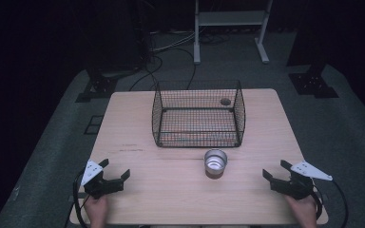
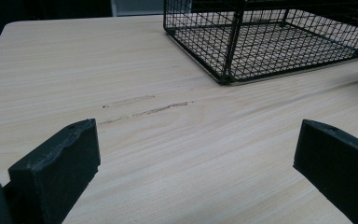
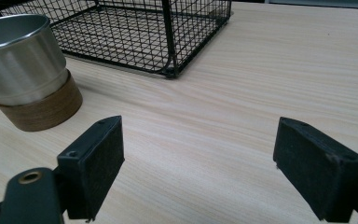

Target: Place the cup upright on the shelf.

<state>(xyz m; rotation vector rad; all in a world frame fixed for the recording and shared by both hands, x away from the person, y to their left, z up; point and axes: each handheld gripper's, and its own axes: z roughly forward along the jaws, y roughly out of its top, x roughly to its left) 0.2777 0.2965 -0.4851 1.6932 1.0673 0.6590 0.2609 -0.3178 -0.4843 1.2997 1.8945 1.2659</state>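
Note:
A steel cup (image 1: 216, 163) with a brown wooden base stands upright on the wooden table (image 1: 180, 190), just in front of a black wire basket (image 1: 198, 114). In the right gripper view the cup (image 3: 25, 70) is at the upper left, beside the basket (image 3: 140, 32). My left gripper (image 1: 115, 171) rests open near the table's front left corner, its jaws wide apart over bare wood (image 2: 196, 154). Near the front right corner my right gripper (image 1: 277, 170) is open too, with nothing between its jaws (image 3: 198, 163). The basket's near corner (image 2: 261, 42) shows in the left gripper view.
The basket looks empty apart from a small dark round thing (image 1: 225, 101) seen through its back right mesh. Faint scuff marks (image 2: 144, 106) cross the wood ahead of the left gripper. Beyond the table are dark floor, cables and a white stand (image 1: 230, 28).

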